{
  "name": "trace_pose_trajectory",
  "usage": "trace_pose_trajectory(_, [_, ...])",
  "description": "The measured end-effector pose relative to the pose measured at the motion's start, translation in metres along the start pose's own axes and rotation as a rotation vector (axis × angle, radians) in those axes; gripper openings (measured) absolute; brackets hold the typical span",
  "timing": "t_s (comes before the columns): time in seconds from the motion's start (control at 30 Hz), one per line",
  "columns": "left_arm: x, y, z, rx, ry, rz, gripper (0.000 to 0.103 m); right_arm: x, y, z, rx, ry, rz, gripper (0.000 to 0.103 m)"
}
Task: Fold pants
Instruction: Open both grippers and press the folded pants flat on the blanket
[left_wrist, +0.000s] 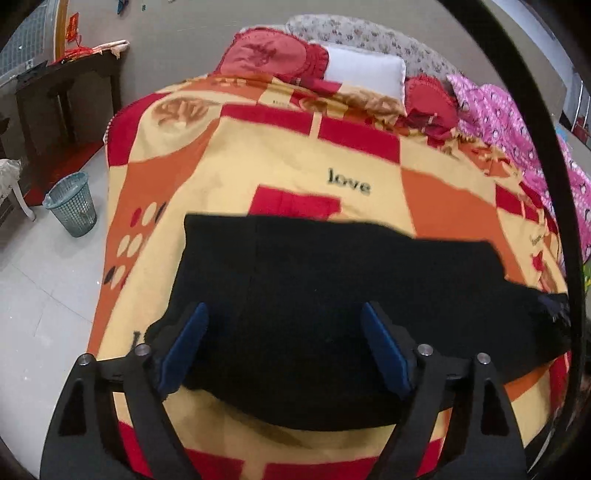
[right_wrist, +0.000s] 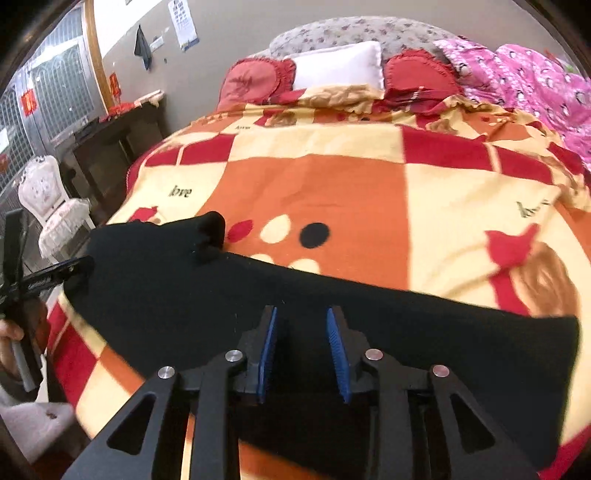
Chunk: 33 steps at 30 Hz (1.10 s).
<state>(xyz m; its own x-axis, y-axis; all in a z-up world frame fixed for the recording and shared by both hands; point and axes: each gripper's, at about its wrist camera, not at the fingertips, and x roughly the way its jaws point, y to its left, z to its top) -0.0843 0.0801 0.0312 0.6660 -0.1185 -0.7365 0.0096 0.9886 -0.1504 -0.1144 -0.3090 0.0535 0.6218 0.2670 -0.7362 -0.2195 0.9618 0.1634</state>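
Black pants (left_wrist: 332, 266) lie flat across the near part of an orange, red and cream blanket (left_wrist: 277, 158) on a bed. My left gripper (left_wrist: 283, 308) hovers over the pants' left part with its blue pads spread wide and nothing pinched. In the right wrist view the pants (right_wrist: 166, 288) stretch from left to right, with a small bunched tip (right_wrist: 212, 227) at their far edge. My right gripper (right_wrist: 301, 310) is above the middle of the cloth, its pads a narrow gap apart and not pressing on anything. One finger (right_wrist: 59, 275) of the left gripper shows at the pants' left end.
Red pillows (left_wrist: 273, 55) and a white pillow (left_wrist: 364, 72) lie at the bed's head, and a pink quilt (left_wrist: 517, 122) at its right. On the floor at the left stand a mesh waste basket (left_wrist: 72, 203), a dark cabinet (left_wrist: 62, 107) and a white chair (right_wrist: 48, 206).
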Motion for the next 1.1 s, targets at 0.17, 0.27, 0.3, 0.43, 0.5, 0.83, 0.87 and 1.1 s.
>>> trace_pose_trajectory(0.17, [-0.017,-0.029,0.012,0.031,-0.053,-0.055,0.085,-0.027,-0.012,-0.014,-0.020,-0.008,-0.033,0.036])
trace_pose_trajectory(0.27, [-0.014,-0.058,0.015,0.094,-0.051,-0.077,0.085,-0.028,-0.026,-0.023,0.000,0.014,-0.066,0.036])
trace_pose_trajectory(0.3, [-0.012,-0.070,0.015,0.112,-0.040,-0.094,0.085,-0.029,-0.030,-0.026,0.009,0.017,-0.077,0.036])
trace_pose_trajectory(0.43, [-0.001,-0.107,0.014,0.170,-0.013,-0.145,0.085,-0.033,-0.048,-0.037,0.049,0.027,-0.104,0.036])
trace_pose_trajectory(0.5, [0.004,-0.123,0.013,0.193,-0.002,-0.158,0.085,-0.033,-0.057,-0.039,0.064,0.027,-0.118,0.036])
trace_pose_trajectory(0.83, [0.050,-0.179,0.006,0.264,0.103,-0.144,0.085,-0.022,-0.080,-0.031,0.109,-0.024,-0.097,0.037])
trace_pose_trajectory(0.87, [0.052,-0.182,0.005,0.275,0.093,-0.128,0.085,-0.021,-0.082,-0.030,0.119,-0.028,-0.087,0.037])
trace_pose_trajectory(1.1, [0.034,-0.200,0.012,0.300,0.100,-0.193,0.085,-0.069,-0.097,-0.054,0.204,-0.076,-0.089,0.070])
